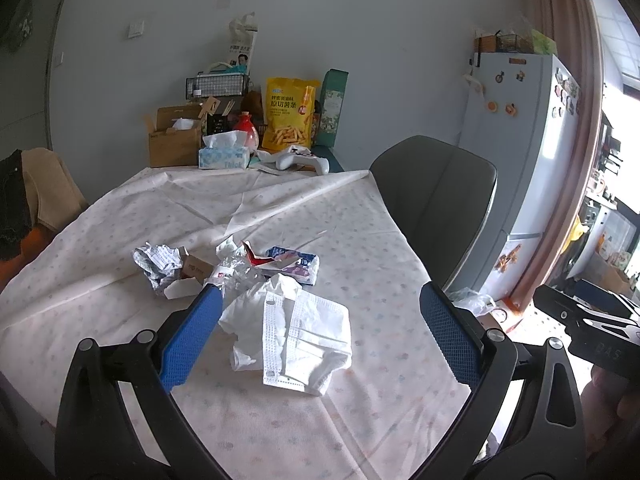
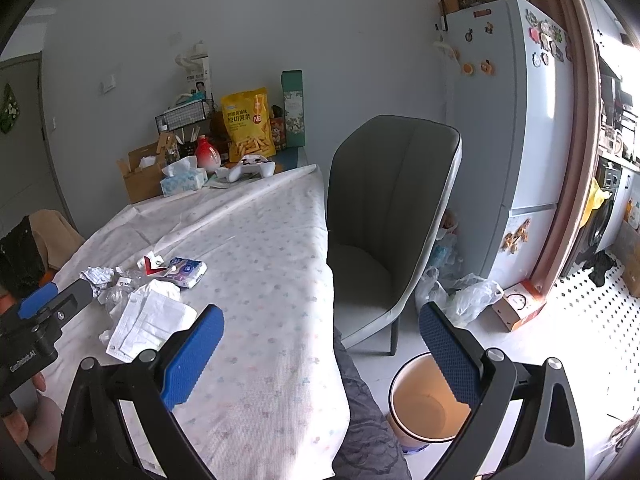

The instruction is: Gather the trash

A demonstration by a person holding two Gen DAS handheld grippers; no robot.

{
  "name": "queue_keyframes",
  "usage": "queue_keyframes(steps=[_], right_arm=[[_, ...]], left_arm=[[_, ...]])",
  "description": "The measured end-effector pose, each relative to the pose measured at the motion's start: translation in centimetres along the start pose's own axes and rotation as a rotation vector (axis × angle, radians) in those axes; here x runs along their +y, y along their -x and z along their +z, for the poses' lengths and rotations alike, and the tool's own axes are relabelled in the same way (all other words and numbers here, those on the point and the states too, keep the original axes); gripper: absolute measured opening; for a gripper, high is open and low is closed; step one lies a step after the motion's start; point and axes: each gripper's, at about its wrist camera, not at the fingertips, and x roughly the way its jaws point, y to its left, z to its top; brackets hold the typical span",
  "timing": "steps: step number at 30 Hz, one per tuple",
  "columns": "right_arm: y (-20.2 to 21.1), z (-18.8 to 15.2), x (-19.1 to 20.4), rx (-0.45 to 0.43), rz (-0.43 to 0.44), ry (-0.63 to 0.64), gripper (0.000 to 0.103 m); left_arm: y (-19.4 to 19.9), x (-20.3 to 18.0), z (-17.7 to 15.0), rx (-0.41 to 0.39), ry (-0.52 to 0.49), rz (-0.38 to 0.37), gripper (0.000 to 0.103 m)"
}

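Between left gripper (image 1: pixel 320 336) fingers: face mask (image 1: pixel 308 344)

**My right gripper waits over the table edge**

My right gripper (image 2: pixel 320 356) is wide open and holds nothing. It hangs over the right edge of the table (image 2: pixel 260 272). Below on the floor stands an empty bin (image 2: pixel 426 404), by a grey chair (image 2: pixel 384 216). Near the left edge lies a white mask (image 2: pixel 152 324) beside crumpled paper (image 2: pixel 98 276) and a blue packet (image 2: pixel 188 270). My left gripper (image 2: pixel 48 300) pokes in there.
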Motion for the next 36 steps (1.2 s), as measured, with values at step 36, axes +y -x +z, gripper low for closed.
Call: queue_keyframes(steps=[36], right_arm=[[0.2,-0.3,-0.7,-0.021,-0.008,-0.016,0.096]], left_arm=[[0.8,-0.8,0.4,-0.011,-0.001,-0.024,0.098]])
